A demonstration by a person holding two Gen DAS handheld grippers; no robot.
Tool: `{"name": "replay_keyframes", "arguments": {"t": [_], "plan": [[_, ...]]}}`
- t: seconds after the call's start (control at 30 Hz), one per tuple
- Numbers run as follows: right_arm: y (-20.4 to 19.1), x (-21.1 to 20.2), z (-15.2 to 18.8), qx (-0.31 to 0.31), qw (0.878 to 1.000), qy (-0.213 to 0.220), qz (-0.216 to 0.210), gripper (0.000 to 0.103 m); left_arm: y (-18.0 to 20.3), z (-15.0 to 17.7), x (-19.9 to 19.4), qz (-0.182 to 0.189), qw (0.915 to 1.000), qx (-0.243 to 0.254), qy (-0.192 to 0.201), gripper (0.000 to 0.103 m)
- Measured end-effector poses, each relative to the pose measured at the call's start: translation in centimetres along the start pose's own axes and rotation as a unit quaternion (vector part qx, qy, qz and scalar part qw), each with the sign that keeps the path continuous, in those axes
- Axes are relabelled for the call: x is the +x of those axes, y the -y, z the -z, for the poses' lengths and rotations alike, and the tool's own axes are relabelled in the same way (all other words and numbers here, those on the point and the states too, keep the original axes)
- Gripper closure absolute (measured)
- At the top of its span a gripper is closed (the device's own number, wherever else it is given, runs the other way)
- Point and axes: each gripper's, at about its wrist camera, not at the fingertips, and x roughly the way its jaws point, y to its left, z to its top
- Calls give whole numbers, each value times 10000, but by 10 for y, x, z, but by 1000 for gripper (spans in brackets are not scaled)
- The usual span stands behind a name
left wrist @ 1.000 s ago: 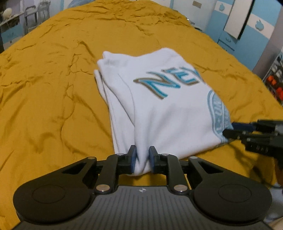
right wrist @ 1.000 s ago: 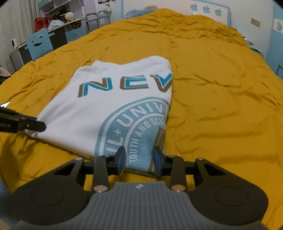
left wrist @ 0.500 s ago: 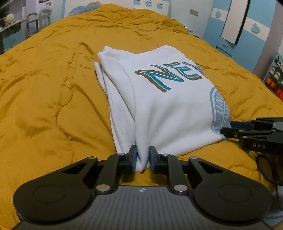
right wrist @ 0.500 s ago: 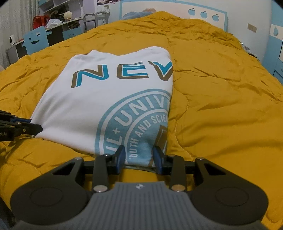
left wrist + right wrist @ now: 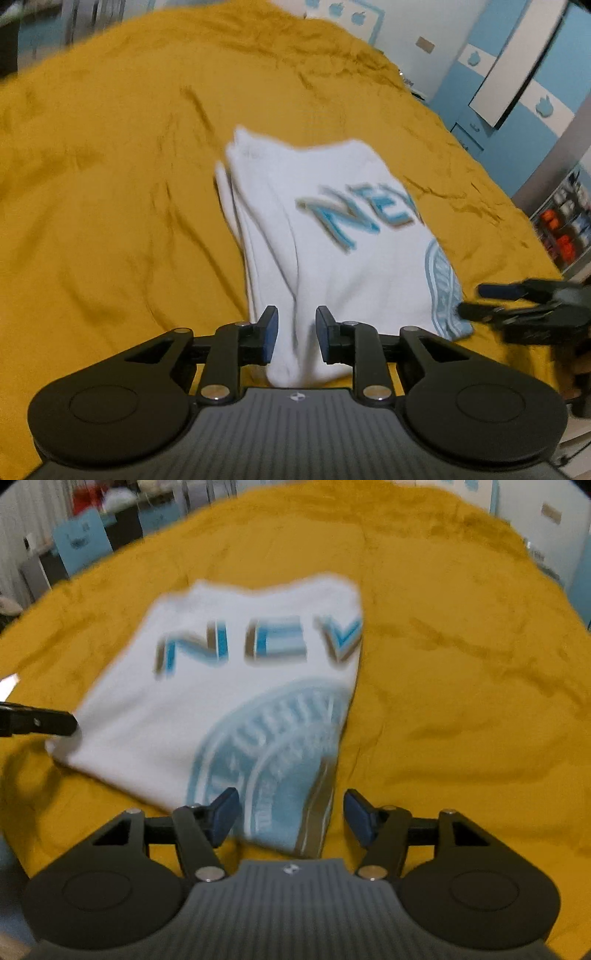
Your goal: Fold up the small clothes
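A folded white T-shirt [image 5: 332,243] with blue "NEV" lettering and a round blue seal lies on the mustard-yellow bedspread [image 5: 110,221]. It also shows in the right wrist view [image 5: 236,701]. My left gripper [image 5: 293,334] is open, its jaws on either side of the shirt's near left corner. My right gripper [image 5: 290,812] is open wide, its jaws on either side of the near right corner with the seal. Each gripper shows at the edge of the other's view. Both views are motion-blurred.
The yellow bedspread [image 5: 461,664] spreads wide on all sides of the shirt. Blue cabinets [image 5: 517,92] stand at the right, a blue chair [image 5: 79,541] and desk at the far left. A shelf with coloured items [image 5: 565,229] is at the right edge.
Both grippers have opened and let go of the shirt's near corners. The shirt now lies flat on the bed, and both cameras have tilted and blurred.
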Motion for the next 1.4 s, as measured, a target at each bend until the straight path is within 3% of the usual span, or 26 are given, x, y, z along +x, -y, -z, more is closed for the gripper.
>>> {"name": "replay_keyframes", "arguments": {"t": [0.1,0.2,0.27,0.33,0.47,0.53,0.6,0.77,0.93,1.13,1.4], "plan": [[0,-27,-13,51,9987,503,22,40,15,-17,-21,-275,9981,278,473,60],[-5,-57,-22,98,9928,1167,256,32,36,-27,-42,-479,9910,688,1041,48],[-11,-78,-24,131,9858,1620,424,20,54,-28,-56,-592,9822,1007,1469,37],[-16,-97,-25,159,9782,2011,488,21,72,-26,-70,-726,9711,1252,1898,19],[-22,-128,-21,380,9666,2502,399,21,101,-14,-88,-1120,9478,1388,2643,9],[-26,-141,-13,589,9589,2747,410,21,113,-2,-94,-1429,9316,1309,3077,0],[-31,-150,-3,735,9530,2911,414,21,119,10,-99,-1544,9236,1213,3294,0],[-50,-158,27,978,9451,3018,782,21,123,35,-96,-1783,9291,733,3155,0],[-70,-146,52,632,9634,2482,790,21,118,58,-91,-1909,9408,621,2730,0],[-82,-137,76,495,9739,2036,870,21,109,76,-87,-1813,9578,542,2162,0],[-84,-119,94,442,9842,1435,939,21,110,97,-66,-1901,9682,646,1494,0]]}}
